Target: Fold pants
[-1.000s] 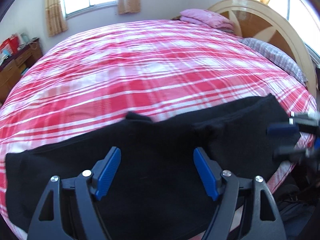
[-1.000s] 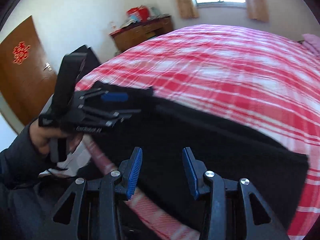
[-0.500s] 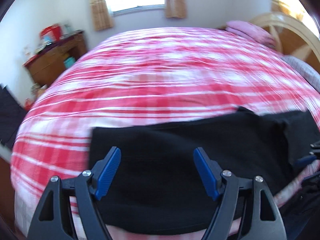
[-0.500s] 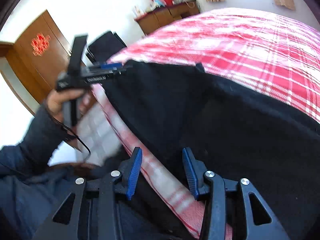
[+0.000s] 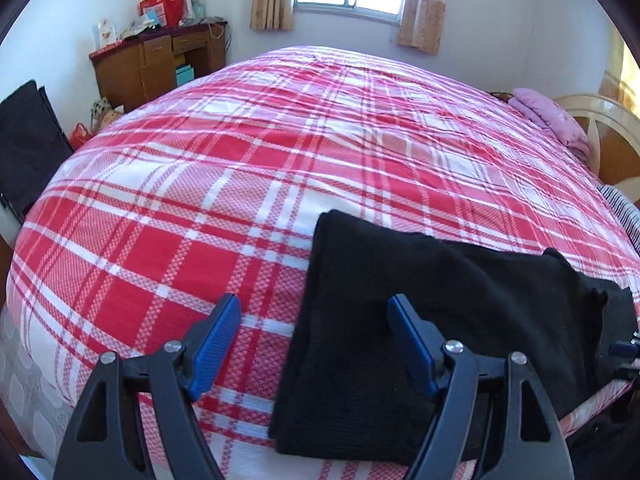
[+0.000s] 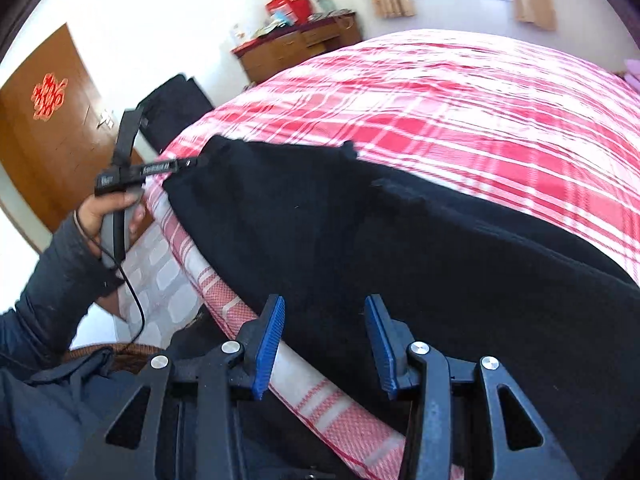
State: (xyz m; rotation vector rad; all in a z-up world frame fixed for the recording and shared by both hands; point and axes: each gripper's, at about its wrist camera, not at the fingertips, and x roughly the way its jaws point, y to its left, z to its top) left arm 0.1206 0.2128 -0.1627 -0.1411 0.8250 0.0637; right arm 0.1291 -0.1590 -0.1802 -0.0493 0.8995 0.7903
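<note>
Left gripper (image 5: 314,346): fingers spread wide, nothing between the blue pads, poised over the short end edge of the black pants (image 5: 420,320), one pad above bare plaid, the other above cloth. Seen from the right wrist, a person's hand (image 6: 110,210) on the handle, tips right at the far corner of the pants (image 6: 360,248); contact there too small to tell. Right gripper (image 6: 324,340): fingers parted to a middling gap, empty, hanging above the near hem where the cloth drapes toward the bed's edge.

Pants laid flat as a long black band along the near edge of the bed (image 5: 280,160), over the red plaid bedspread, legs apparently already stacked one on the other.

Likely step: pinching this end for a lengthwise fold. Best done by dropping straight onto the corner, catching every layer of cloth but none of the bedspread beneath, closing firmly before any lift. Worth matching the right side's grip on the same end edge, both corners raised level, cloth kept taut between them. Main risk: thin top layer alone caught, lower leg dragging behind and skewing the fold.
</note>
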